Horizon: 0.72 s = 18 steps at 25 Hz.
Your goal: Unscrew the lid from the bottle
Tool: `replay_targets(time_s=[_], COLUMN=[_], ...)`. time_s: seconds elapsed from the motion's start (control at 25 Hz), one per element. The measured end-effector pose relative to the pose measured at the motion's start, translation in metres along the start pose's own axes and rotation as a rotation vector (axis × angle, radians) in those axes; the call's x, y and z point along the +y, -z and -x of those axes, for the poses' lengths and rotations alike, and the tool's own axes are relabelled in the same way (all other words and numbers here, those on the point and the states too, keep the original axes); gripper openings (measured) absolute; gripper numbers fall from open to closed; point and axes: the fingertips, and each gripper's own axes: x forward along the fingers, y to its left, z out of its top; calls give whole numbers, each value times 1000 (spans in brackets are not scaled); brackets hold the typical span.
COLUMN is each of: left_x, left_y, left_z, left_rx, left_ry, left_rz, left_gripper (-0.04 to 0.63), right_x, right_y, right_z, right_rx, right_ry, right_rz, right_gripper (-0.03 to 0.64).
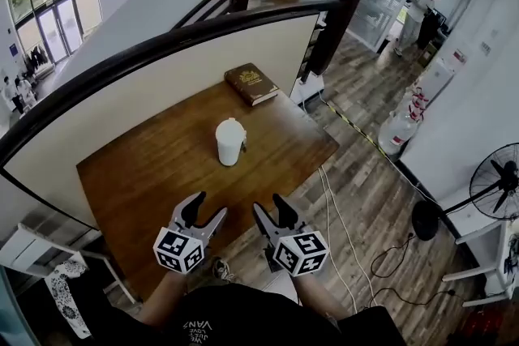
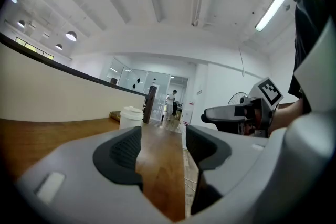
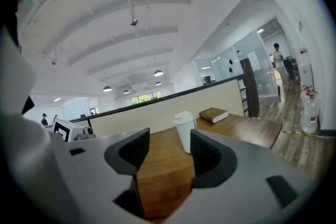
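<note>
Two hand-held grippers hover at the near edge of a brown wooden table (image 1: 138, 182), both pointed toward the white bottle (image 1: 230, 143) that stands upright near the table's middle, well apart from either tool. Little writing can be read: white print on the person's dark top (image 1: 200, 326), seen upside down in the head view, appears to spell "VANS"; the brown book (image 1: 251, 83) at the far corner of the table bears a gilt emblem and lettering too small to make out. Each gripper carries a cube with black-and-white square markers.

The left gripper (image 1: 208, 205) has its jaws partly apart – in its own view only bare tabletop shows between the dark ribbed pads (image 2: 123, 150), and the bottle (image 2: 131, 117) sits farther off, beyond the left jaw. It holds and touches nothing. The right gripper (image 1: 270, 204) is likewise partly spread and empty; in its own view the bottle (image 3: 185, 131) stands some way ahead on the wood, lined up just inside the right-hand jaw but clear of it, with the book (image 3: 213, 115) lying beyond.

The bottle is plain white, narrowing slightly toward its base, and its white lid (image 1: 230, 126) – a rimmed, slightly domed cap – is on.
</note>
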Motion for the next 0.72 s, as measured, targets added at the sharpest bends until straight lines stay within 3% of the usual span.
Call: replay_targets(time_s=[0.44,0.72], left_x=[57,83], left_y=[21,30], left_z=[-41,-57], left_rx=[68,96], left_ry=[23,-2], left_rz=[-7,-22], left_gripper=[268,276], right_x=[-26,-35], right_y=[2,-3], right_z=[-69,-102], right_rx=[50,68], right_ry=[26,-7], right_rz=[1,7], right_gripper=[210,210])
